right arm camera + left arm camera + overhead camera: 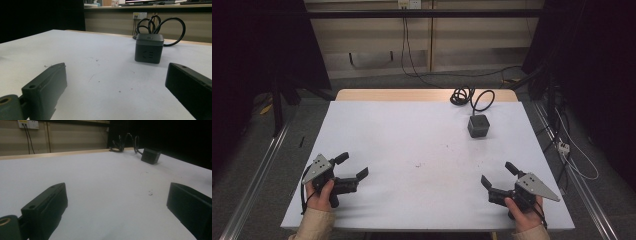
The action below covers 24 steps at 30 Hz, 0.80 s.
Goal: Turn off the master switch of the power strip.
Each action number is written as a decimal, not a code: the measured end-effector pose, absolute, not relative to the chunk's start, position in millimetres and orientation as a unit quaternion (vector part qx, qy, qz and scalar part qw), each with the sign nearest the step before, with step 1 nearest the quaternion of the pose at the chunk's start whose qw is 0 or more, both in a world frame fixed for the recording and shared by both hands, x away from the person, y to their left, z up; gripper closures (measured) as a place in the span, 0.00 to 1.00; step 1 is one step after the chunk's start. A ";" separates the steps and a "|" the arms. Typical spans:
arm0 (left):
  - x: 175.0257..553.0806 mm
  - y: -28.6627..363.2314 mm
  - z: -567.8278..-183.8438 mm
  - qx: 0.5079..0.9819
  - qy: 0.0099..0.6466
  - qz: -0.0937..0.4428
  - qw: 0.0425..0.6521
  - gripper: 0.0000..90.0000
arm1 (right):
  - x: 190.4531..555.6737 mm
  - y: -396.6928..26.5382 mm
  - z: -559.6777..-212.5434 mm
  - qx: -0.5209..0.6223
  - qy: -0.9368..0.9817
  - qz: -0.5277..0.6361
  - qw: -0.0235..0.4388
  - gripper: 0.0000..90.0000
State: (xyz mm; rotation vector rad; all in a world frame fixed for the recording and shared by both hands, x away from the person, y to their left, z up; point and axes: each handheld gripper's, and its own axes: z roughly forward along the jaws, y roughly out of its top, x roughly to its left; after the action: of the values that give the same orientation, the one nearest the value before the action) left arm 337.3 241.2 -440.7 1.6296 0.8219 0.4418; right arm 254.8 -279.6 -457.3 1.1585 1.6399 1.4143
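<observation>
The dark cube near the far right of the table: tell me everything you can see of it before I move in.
The dark cube is a small, matte grey-black block with rounded edges, plastic by the look of it, and a slightly lighter top cap. Faint markings show on the face toward the right tool's camera. It sits upright and flat on the white table, on the far right part. A black cable runs from behind it into loose coils at the table's far edge. Neither tool touches it.

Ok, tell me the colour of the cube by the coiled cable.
Dark grey cube, clearest in the right gripper view.
</observation>
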 end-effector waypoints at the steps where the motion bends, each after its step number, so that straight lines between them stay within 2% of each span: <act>1: 337.0 241.7 -440.7 0.700 0.353 0.190 0.591 0.03 | 255.2 -279.1 -457.2 0.444 0.630 0.541 0.336 0.04; 24: 333.0 247.2 -440.3 0.702 0.343 0.190 0.595 0.03 | 276.6 -272.2 -446.3 0.431 0.648 0.532 0.333 0.06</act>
State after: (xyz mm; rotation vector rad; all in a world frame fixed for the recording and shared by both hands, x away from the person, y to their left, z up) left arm 333.0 247.2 -440.3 1.6307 0.7974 0.4411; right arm 276.6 -272.2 -446.3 1.1246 1.6928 1.3901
